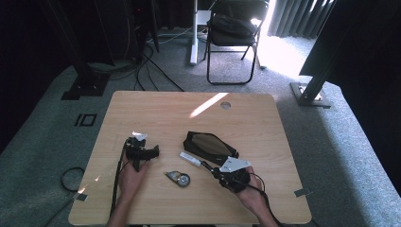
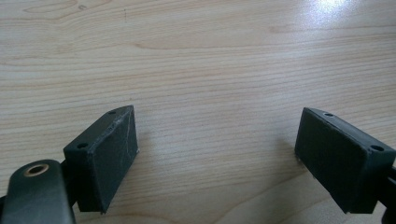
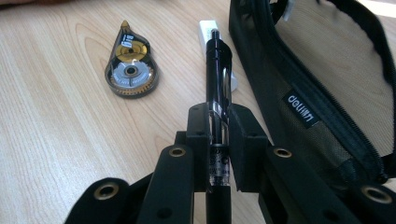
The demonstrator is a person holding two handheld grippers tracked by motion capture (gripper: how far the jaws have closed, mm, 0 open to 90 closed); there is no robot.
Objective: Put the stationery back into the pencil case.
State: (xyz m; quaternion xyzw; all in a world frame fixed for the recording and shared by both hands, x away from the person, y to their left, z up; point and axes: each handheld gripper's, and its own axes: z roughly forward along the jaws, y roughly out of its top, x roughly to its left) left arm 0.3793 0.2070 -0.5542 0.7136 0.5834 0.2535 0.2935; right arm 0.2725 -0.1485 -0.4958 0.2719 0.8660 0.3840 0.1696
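Right gripper (image 3: 218,140) was clamped on a black pen (image 3: 217,79), the two pads pinching its barrel about midway, so the pen ran straight out from the jaws toward twelve o'clock in the right gripper view. Its long axis lay nearly parallel to the near edge of the black pencil case (image 3: 327,93), which sat at one to two o'clock from the jaws, just beside the pen and seemingly apart from it. The case's mesh-lined mouth looked open, zip edge toward the pen. My judgement: stowing the pen would call for a swing toward two o'clock, tip first, with the barrel kept roughly along the case's length.

Beyond the pen tip, at twelve o'clock, lay a white eraser (image 3: 208,28), close to or touching the tip; which, I could not tell. At ten o'clock, well clear of the pen, lay a correction tape dispenser (image 3: 130,65).

In the high view the right gripper (image 1: 213,170) was plainly the nearer one to the pencil case (image 1: 210,144), which lay at about eleven o'clock from that hand. Left gripper (image 2: 217,154), far across the wooden table (image 2: 196,56), stood wide open over bare wood with nothing between its pads.
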